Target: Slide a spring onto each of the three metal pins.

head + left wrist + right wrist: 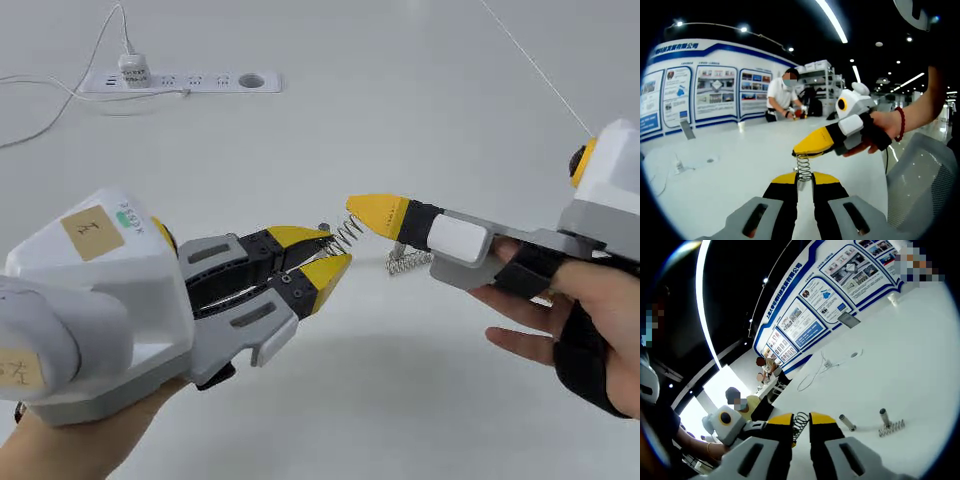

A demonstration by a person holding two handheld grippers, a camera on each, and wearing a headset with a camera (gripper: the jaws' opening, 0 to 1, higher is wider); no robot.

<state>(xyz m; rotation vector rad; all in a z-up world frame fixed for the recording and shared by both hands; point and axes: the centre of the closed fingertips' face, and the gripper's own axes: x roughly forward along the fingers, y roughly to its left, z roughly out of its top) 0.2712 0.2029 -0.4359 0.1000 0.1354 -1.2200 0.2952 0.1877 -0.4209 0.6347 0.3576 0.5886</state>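
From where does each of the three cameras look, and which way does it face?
Head view: from the headset, forward and down at the white table; the yellow-tipped left gripper, the right gripper, left hand and right hand show.
Left gripper view: on the left gripper, facing across the table; its own jaws and the right hand show.
Right gripper view: on the right gripper, facing the left gripper; its jaws show.
Shared: the coiled metal spring.

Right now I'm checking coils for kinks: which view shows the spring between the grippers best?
The left gripper view: the spring stands side-on, coils distinct, between the left gripper and the right gripper. The head view shows it small and slanted; the right gripper view, foreshortened between its jaws.
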